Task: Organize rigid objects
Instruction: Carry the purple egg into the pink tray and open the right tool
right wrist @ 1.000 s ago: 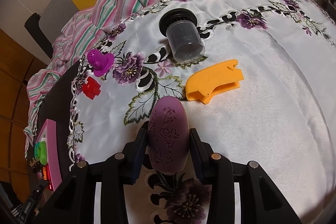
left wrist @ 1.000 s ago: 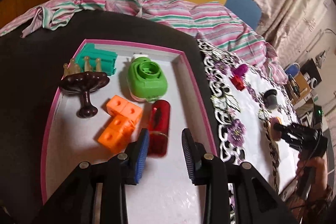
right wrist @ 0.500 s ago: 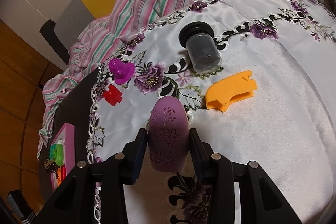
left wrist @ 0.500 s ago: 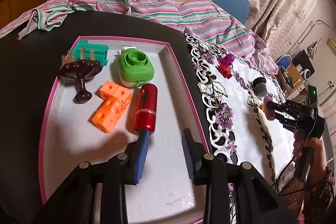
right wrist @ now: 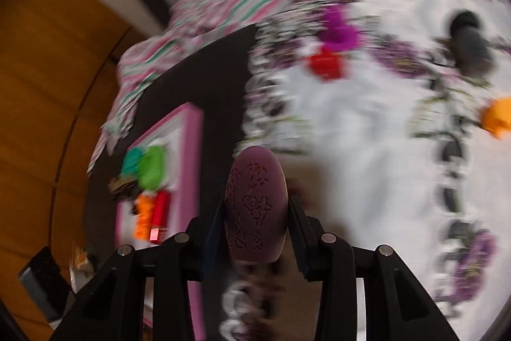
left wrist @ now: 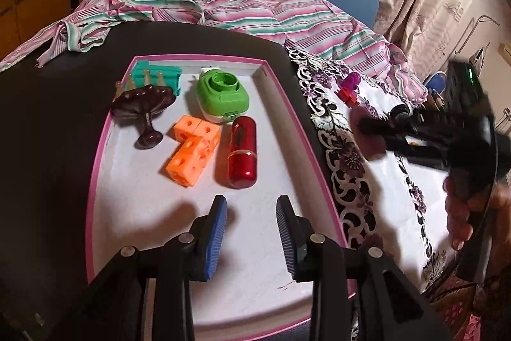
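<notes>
A pink-rimmed white tray [left wrist: 274, 85] on the black table holds a red capsule [left wrist: 242, 156], orange cubes [left wrist: 191, 149], a green round case [left wrist: 222, 93], a teal block [left wrist: 158, 76] and a dark brown goblet-shaped piece [left wrist: 143, 104]. My left gripper [left wrist: 252, 226] hovers open over the tray's bare near part, just short of the capsule. My right gripper [right wrist: 255, 222] is shut on a purple carved oval [right wrist: 254, 206]; in the left wrist view that gripper [left wrist: 370, 130] is blurred above the cloth, right of the tray [right wrist: 191, 130].
The white floral cloth [right wrist: 367, 133] carries a magenta piece [right wrist: 338, 31], a red piece [right wrist: 325, 64], a dark cylinder [right wrist: 471, 43] and an orange piece [right wrist: 498, 117]. Striped fabric [left wrist: 223, 11] lies heaped behind the table. A person's hand [left wrist: 460, 213] holds the right gripper.
My right gripper has swung left with the purple oval, from over the cloth toward the tray's edge. The left gripper has drawn back a little from the red capsule.
</notes>
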The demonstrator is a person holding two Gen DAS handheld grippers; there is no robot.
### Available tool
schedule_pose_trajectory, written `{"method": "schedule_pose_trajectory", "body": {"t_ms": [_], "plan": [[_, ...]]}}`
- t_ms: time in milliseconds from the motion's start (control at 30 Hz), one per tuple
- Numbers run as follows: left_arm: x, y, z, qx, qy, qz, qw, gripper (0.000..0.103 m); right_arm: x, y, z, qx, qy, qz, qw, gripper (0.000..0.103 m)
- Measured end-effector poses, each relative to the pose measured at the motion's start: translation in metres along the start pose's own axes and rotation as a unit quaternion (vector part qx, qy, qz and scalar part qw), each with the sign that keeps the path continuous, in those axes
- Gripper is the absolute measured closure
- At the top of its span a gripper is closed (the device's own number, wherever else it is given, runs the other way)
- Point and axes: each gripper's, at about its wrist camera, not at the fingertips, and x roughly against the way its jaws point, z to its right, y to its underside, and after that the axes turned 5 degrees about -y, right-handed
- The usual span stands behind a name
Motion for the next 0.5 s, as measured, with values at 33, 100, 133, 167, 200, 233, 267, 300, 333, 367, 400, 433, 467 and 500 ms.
{"method": "schedule_pose_trajectory", "body": {"t_ms": [33,100,133,167,200,233,267,300,333,367,400,433,467,500], "plan": [[0.001,0.001,-0.001,0.001,0.000,0.000,1.0000,0.071,-0.007,-0.002,-0.013,0.012,-0.003,-0.004,1.000,0.063],[0.002,0.004,-0.005,0.004,0.002,-0.002,1.0000,0.071,-0.019,-0.004,-0.035,0.032,-0.006,-0.011,0.999,0.063],[0.003,0.005,-0.006,0.006,0.002,-0.002,1.0000,0.071,-0.026,-0.008,-0.045,0.041,-0.007,-0.014,0.999,0.063],[0.004,0.005,-0.008,0.008,0.003,-0.002,1.0000,0.071,-0.031,-0.012,-0.052,0.049,-0.005,-0.017,0.999,0.063],[0.005,0.006,-0.010,0.010,0.003,-0.001,0.9999,0.071,-0.039,-0.016,-0.061,0.058,-0.001,-0.020,0.998,0.063],[0.006,0.007,-0.012,0.012,0.003,0.001,0.9999,0.071,-0.047,-0.019,-0.069,0.068,0.003,-0.025,0.997,0.063],[0.008,0.007,-0.014,0.014,0.003,0.002,0.9999,0.071,-0.053,-0.023,-0.075,0.075,0.009,-0.028,0.997,0.063],[0.009,0.007,-0.016,0.016,0.003,0.003,0.9999,0.071,-0.059,-0.026,-0.080,0.083,0.017,-0.030,0.996,0.063],[0.011,0.008,-0.018,0.019,0.003,0.004,0.9998,0.071,-0.065,-0.029,-0.085,0.090,0.026,-0.031,0.995,0.063],[0.012,0.008,-0.020,0.021,0.004,0.006,0.9997,0.071,-0.072,-0.032,-0.090,0.098,0.033,-0.034,0.994,0.063],[0.014,0.008,-0.022,0.023,0.004,0.008,0.9997,0.071,-0.077,-0.034,-0.093,0.108,0.041,-0.036,0.993,0.063],[0.015,0.008,-0.023,0.024,0.003,0.009,0.9997,0.071,-0.082,-0.036,-0.096,0.117,0.052,-0.036,0.991,0.063],[0.016,0.009,-0.024,0.025,0.003,0.010,0.9996,0.071,-0.086,-0.037,-0.099,0.125,0.061,-0.036,0.990,0.063],[0.017,0.009,-0.026,0.026,0.003,0.010,0.9996,0.071,-0.091,-0.038,-0.103,0.132,0.070,-0.036,0.988,0.063]]}}
